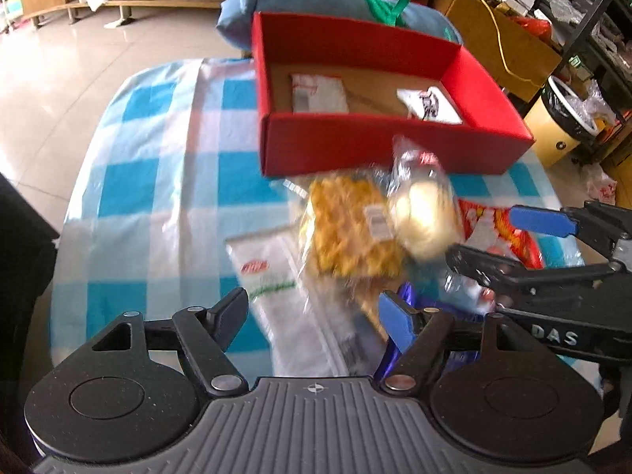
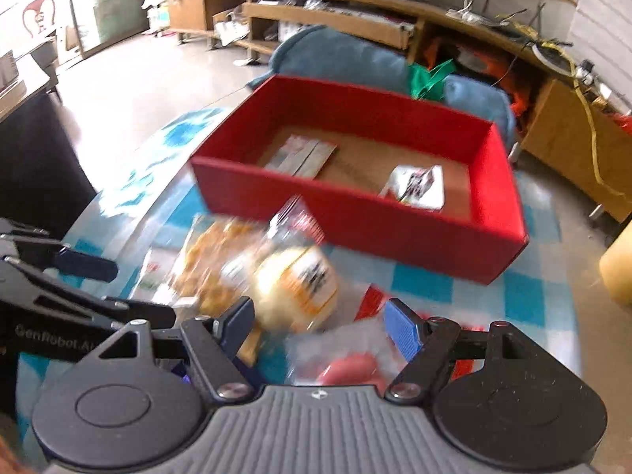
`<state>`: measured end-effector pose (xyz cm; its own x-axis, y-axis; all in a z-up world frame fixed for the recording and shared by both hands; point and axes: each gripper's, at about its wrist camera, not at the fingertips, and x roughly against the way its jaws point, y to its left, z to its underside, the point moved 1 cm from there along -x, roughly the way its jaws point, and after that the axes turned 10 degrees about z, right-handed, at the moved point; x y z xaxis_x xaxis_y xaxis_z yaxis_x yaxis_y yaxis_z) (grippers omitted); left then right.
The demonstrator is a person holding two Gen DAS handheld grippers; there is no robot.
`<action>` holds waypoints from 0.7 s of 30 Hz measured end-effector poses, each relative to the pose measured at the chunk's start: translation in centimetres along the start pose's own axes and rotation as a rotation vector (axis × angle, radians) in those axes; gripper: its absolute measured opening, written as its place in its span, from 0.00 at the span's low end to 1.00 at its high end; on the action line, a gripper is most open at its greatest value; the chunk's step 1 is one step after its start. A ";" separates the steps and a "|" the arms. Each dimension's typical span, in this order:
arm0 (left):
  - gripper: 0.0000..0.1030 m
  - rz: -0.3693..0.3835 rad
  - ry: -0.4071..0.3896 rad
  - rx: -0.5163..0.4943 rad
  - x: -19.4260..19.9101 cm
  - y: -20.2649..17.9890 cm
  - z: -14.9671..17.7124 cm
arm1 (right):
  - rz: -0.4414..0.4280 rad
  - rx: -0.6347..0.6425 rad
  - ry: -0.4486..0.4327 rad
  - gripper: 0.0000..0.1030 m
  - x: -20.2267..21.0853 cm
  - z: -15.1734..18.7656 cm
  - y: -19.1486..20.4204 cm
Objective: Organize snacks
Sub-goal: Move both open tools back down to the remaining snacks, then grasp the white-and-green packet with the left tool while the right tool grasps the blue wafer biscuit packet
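A red box stands at the far side of the checked tablecloth, with a white packet and a black-and-white packet lying inside. In front of it is a pile of snacks: a yellow cracker bag, a wrapped bun, a red bag and a white bag with green print. My left gripper hangs open above the white bag. My right gripper is open over a clear bag holding something pink, its pads not pressing it.
A blue cushion with a green strap lies behind the box. Wooden shelving runs along the back wall. A yellow bin stands off the table's right edge, and a dark object at its left. A purple packet peeks from under the pile.
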<state>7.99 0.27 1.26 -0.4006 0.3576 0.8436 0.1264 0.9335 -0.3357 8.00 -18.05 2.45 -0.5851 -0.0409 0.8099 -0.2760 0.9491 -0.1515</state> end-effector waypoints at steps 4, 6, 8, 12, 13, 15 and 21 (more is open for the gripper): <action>0.76 0.015 0.006 0.037 0.5 0.9 0.4 | -0.041 0.066 0.017 0.66 0.4 1.3 1.3; 0.77 0.019 0.000 0.049 0.7 1.2 0.4 | -0.067 0.117 0.018 0.67 0.6 1.8 2.2; 0.78 0.025 -0.003 0.049 0.9 1.2 0.4 | -0.096 0.170 0.019 0.69 0.5 2.3 3.0; 0.79 0.037 0.004 0.039 0.9 1.0 0.4 | -0.157 0.263 0.030 0.70 0.2 3.0 4.0; 0.79 0.040 0.006 0.037 0.8 1.0 0.5 | -0.169 0.287 0.027 0.71 0.0 3.1 4.1; 0.79 0.043 0.010 0.036 0.8 1.0 0.5 | -0.189 0.327 0.038 0.73 -0.5 3.3 4.6; 0.80 0.050 0.020 0.046 0.6 1.4 0.6 | -0.211 0.418 0.078 0.76 -2.8 3.8 5.9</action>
<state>7.34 1.78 1.05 -0.3766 0.4043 0.8335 0.1040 0.9125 -0.3956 5.13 -13.54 -2.87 -0.4291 -0.1804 0.8851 -0.6752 0.7149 -0.1816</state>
